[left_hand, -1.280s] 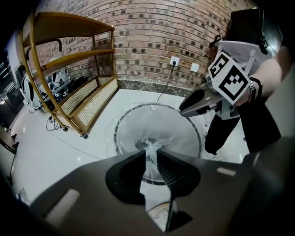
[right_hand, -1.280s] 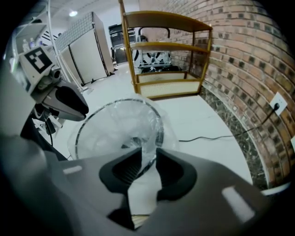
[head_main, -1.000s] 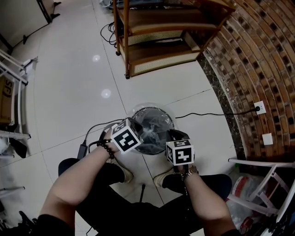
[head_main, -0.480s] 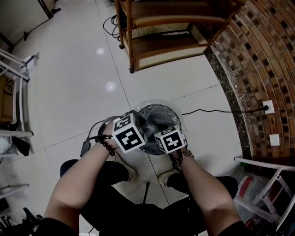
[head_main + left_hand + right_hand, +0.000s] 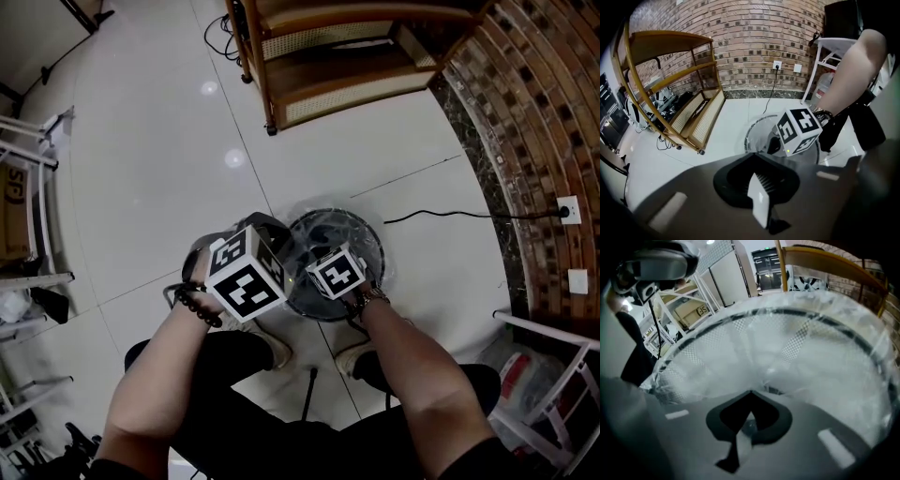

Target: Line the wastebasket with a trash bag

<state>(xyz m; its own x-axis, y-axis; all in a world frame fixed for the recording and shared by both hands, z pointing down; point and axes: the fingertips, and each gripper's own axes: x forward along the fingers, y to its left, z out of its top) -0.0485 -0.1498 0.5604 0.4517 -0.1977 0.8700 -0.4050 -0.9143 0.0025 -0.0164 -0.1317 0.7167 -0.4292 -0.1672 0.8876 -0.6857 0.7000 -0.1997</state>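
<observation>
Here, the wastebasket [image 5: 367, 240] stands on the white floor [image 5: 141, 187], just in front of you and well apart from the wooden shelf [image 5: 347, 94] on the far side. The clear bag [image 5: 801, 380] lines its inside and folds out over the rim. Your right gripper [image 5: 750, 423], at the near rim, has its jaws closed on a gather of bag film. Your left gripper [image 5: 759, 199], just left of the wastebasket, has its jaws pressed together; whether they pinch film cannot be told.
</observation>
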